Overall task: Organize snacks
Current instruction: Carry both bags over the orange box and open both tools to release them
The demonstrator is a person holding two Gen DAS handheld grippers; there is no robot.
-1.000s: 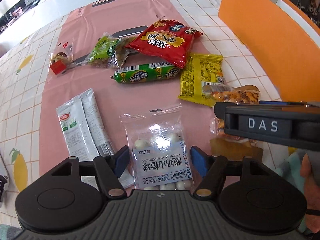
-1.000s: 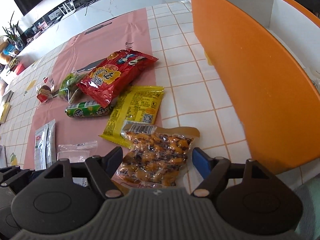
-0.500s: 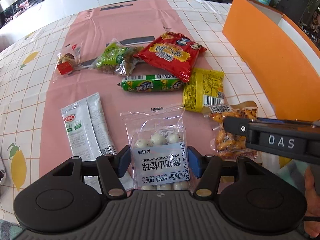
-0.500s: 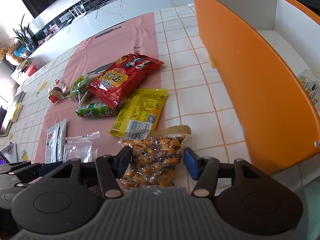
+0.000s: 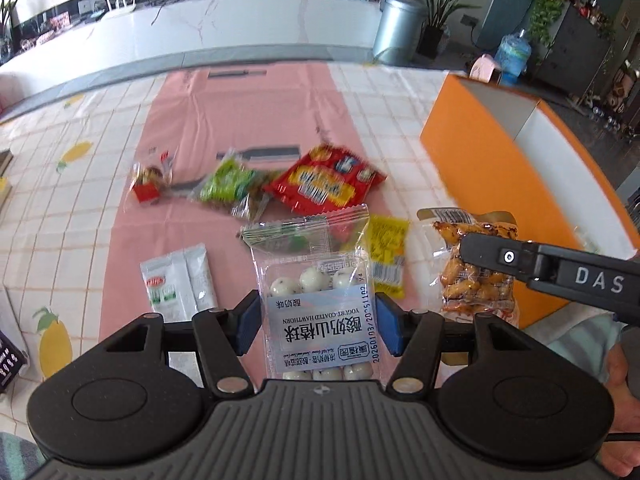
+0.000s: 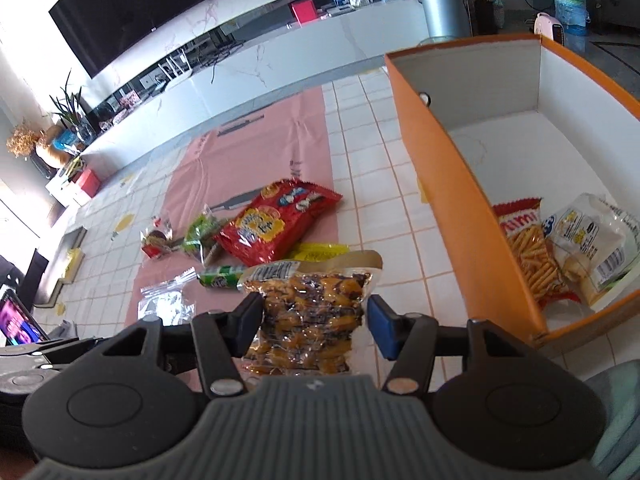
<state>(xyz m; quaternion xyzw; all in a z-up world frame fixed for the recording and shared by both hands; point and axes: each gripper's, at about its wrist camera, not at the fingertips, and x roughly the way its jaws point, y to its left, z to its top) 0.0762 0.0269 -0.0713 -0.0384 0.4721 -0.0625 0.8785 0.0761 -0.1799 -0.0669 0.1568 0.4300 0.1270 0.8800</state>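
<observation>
Both claws grasp light, crinkly packets by their side edges, the left gripper [image 5: 318,322] a yogurt-hawthorn bag [image 5: 316,292], the right gripper [image 6: 314,326] a limp peanut pouch [image 6: 310,312].

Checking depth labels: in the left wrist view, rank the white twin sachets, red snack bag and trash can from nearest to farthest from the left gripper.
1. White twin sachets, near left.
2. Red snack bag, mid-table, slightly right.
3. Trash can, beyond the table, right of the left gripper.

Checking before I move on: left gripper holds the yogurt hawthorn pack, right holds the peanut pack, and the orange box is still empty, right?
Not quite. The right wrist view shows the orange box already contains a fries bag and a clear bag. Both grips are as stated.
</observation>
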